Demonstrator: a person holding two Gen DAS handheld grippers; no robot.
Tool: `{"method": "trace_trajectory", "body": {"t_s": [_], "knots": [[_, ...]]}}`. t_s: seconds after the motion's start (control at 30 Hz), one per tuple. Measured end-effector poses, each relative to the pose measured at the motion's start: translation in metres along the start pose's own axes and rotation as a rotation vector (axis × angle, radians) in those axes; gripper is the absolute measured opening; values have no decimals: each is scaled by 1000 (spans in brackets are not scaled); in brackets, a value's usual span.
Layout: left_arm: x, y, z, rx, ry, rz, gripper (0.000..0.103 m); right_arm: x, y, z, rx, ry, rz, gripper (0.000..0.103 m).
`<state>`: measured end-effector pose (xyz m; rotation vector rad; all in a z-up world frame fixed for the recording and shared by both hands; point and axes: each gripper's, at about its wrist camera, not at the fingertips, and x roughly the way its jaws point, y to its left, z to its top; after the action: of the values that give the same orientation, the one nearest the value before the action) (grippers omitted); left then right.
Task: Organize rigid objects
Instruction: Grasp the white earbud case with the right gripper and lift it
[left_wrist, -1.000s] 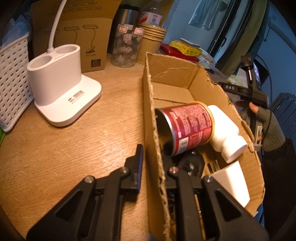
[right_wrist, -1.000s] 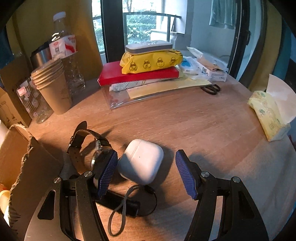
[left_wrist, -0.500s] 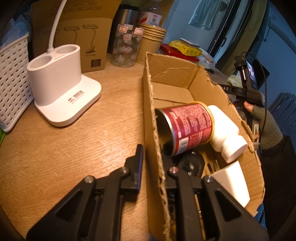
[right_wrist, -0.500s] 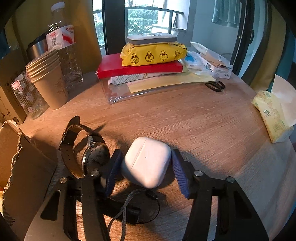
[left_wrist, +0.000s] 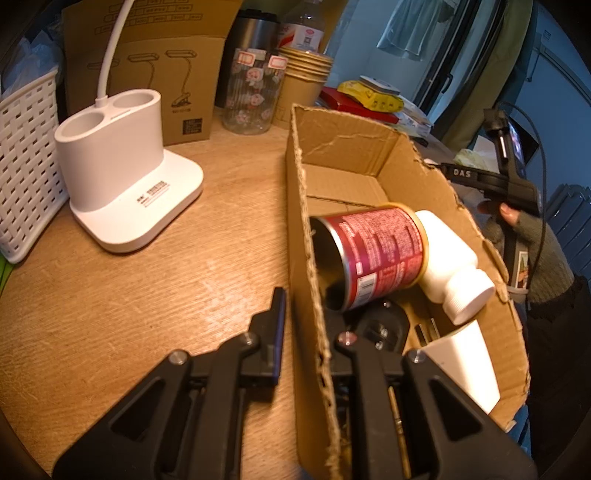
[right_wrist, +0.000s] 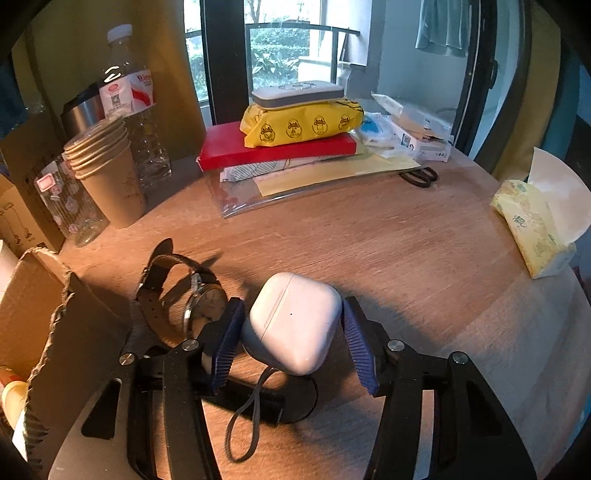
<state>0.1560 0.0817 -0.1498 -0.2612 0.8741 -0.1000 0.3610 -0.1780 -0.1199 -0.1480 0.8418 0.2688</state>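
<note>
Right gripper (right_wrist: 291, 332): ribbed blue pads closed against both sides of the white earbud case (right_wrist: 293, 321), wristwatch (right_wrist: 192, 295) just left. Left gripper (left_wrist: 306, 328): jaws pinching the cardboard box (left_wrist: 306, 258) wall, red can (left_wrist: 373, 254) just ahead inside.

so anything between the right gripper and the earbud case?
Nothing visible. The earbud case sits between the right gripper pads; the wristwatch lies just outside the left pad, beside the cardboard box.

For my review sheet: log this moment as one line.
left gripper: shut on box wall | right gripper: shut on earbud case | watch: on table
</note>
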Motion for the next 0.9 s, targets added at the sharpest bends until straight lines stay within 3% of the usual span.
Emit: {"method": "trace_trajectory", "body": {"t_s": [0.9], "knots": [[-1,1,-1,-2,1,-5,13,-87,43,-13,-52,-105,66,57]]}}
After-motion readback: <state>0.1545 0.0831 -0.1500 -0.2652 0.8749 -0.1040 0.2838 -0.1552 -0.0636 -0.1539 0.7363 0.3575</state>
